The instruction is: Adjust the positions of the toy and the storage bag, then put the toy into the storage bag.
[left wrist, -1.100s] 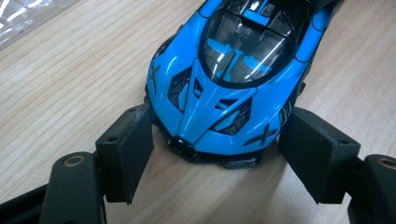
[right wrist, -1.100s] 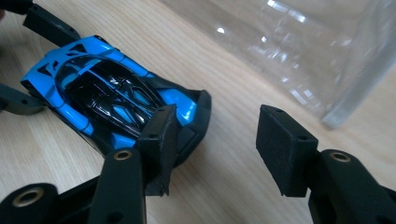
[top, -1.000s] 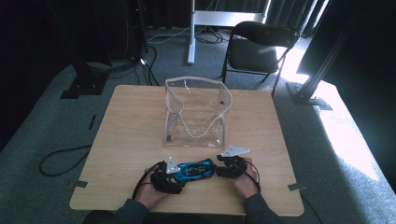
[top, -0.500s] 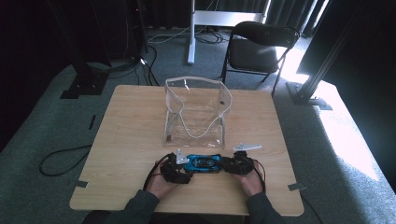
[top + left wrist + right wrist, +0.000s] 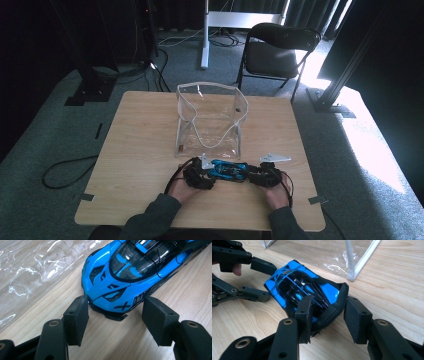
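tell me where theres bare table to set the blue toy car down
Bare wood lies left of the clear plastic bag and right of it, out to the wooden table edges. The near middle is crowded: blue toy car between both grippers.

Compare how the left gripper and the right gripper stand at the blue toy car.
The left gripper brackets the blue toy car at its nose; the right gripper brackets its tail. The left one's jaws, just closing, barely meet the nose corners; the right one's jaws sit alongside the rear bodywork. Both lie low over the table.
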